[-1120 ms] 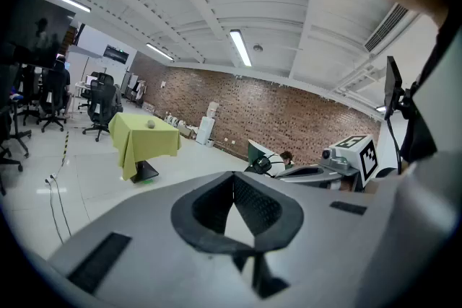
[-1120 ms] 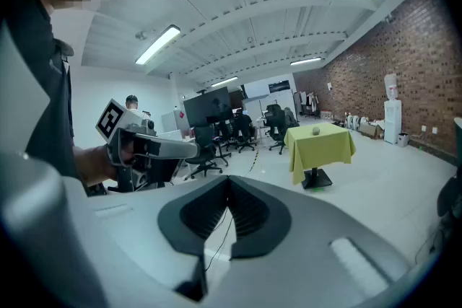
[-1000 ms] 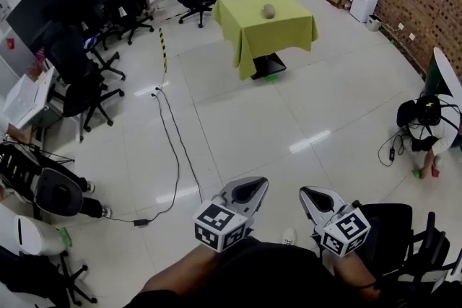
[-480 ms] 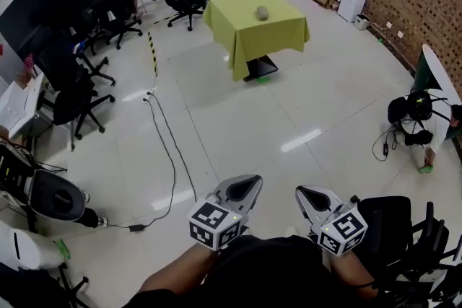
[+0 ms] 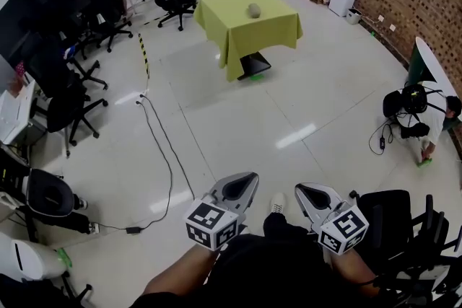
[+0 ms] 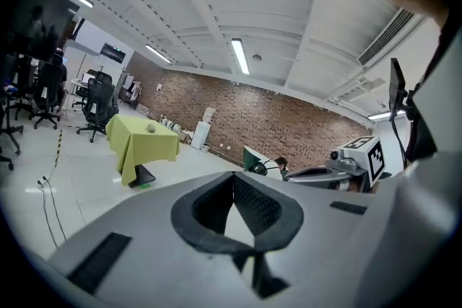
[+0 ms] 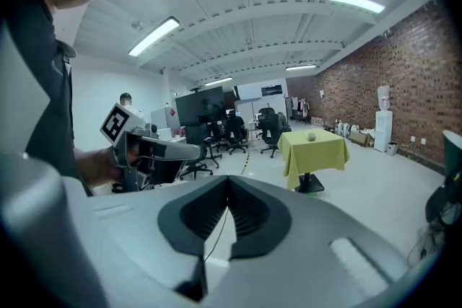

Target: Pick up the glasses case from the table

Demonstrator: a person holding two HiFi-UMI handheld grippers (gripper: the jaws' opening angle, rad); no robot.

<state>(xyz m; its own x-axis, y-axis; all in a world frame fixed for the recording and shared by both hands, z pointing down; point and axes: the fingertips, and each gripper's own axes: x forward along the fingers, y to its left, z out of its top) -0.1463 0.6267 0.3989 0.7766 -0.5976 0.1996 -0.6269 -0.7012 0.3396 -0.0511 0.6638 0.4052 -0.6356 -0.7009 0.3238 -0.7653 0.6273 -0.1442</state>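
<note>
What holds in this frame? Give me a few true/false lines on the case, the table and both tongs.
1. The glasses case lies on the table with the yellow-green cloth. True.
2. The left tongs grip the case. False: they are shut on nothing, far from the table.
3. The right tongs are shut and empty. True.
4. The table stands right beside the tongs. False: a wide stretch of floor lies between them.
5. A black cable runs across the floor to the left. True.
</note>
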